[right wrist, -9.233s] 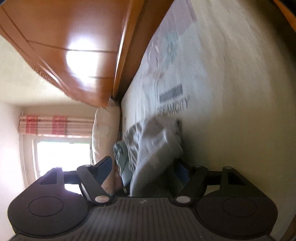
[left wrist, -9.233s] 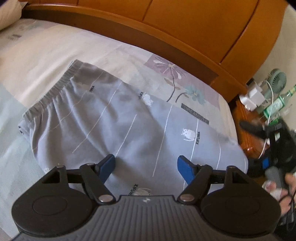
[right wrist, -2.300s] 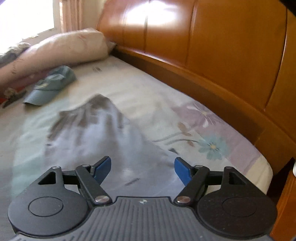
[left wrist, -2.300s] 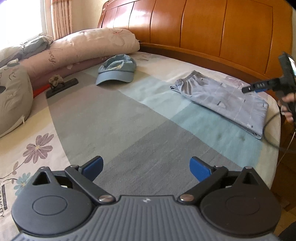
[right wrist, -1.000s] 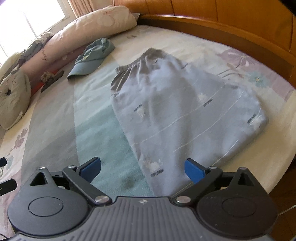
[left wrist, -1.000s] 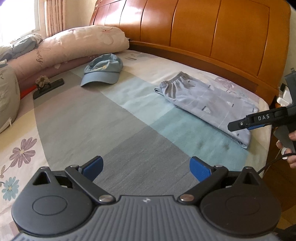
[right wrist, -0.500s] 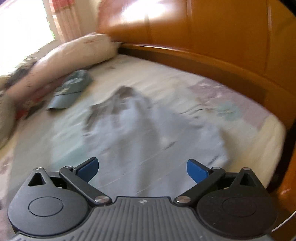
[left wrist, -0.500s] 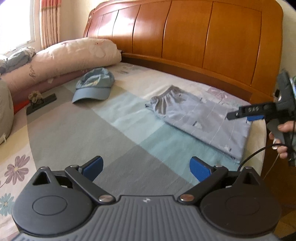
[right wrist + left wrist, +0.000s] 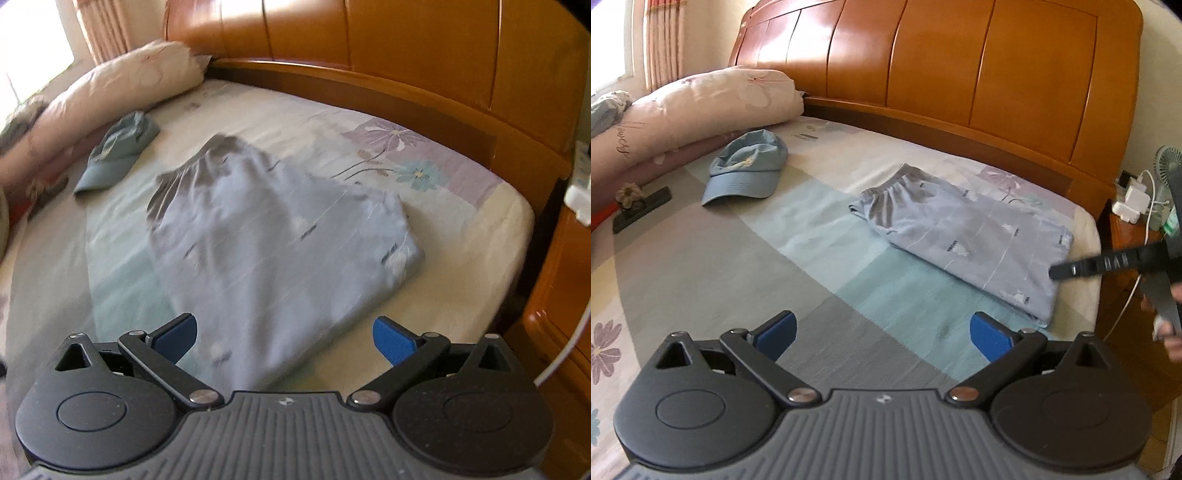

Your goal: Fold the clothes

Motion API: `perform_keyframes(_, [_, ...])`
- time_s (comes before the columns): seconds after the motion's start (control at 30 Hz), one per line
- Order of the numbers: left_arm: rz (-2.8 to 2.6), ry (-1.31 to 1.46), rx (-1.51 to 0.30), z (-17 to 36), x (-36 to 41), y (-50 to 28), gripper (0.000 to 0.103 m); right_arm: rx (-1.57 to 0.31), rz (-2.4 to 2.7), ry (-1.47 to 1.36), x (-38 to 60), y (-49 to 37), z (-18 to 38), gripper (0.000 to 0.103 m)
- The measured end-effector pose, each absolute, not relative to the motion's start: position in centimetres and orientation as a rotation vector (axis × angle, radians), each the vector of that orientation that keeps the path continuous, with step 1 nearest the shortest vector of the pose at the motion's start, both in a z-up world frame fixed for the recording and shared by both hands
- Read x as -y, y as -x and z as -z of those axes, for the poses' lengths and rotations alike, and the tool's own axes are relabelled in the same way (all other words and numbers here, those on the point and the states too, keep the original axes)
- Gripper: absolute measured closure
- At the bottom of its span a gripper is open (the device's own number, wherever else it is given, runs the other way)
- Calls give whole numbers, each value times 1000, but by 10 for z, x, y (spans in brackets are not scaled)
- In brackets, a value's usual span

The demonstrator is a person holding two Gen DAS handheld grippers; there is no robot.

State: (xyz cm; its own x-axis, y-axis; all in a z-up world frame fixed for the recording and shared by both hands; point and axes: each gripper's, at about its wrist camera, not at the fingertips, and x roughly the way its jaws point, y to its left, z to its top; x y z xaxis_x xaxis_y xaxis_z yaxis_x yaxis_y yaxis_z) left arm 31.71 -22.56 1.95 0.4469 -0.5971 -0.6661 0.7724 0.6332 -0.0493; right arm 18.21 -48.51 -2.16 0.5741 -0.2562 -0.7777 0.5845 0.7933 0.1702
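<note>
Left wrist view: folded shorts [image 9: 964, 236] near bed edge [image 9: 1089, 258], both grippers' fingers wide.

left wrist: high over bed [image 9: 701, 280], facing headboard [image 9: 960, 74], far | right wrist: lower, near folded shorts [image 9: 266, 236] at frame centre | shared: shorts, cap [image 9: 746, 166], headboard

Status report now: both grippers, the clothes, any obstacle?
Left gripper open, empty. Right gripper open, empty. Grey shorts folded flat on bed. Cap apart, nothing blocking.
</note>
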Motion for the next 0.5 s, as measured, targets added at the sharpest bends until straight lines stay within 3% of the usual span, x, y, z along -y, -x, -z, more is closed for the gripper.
perform_keyframes(0.5, [932,-238,-684,-43,207,-305,3,-789,589,-413,379,-136,-16,0])
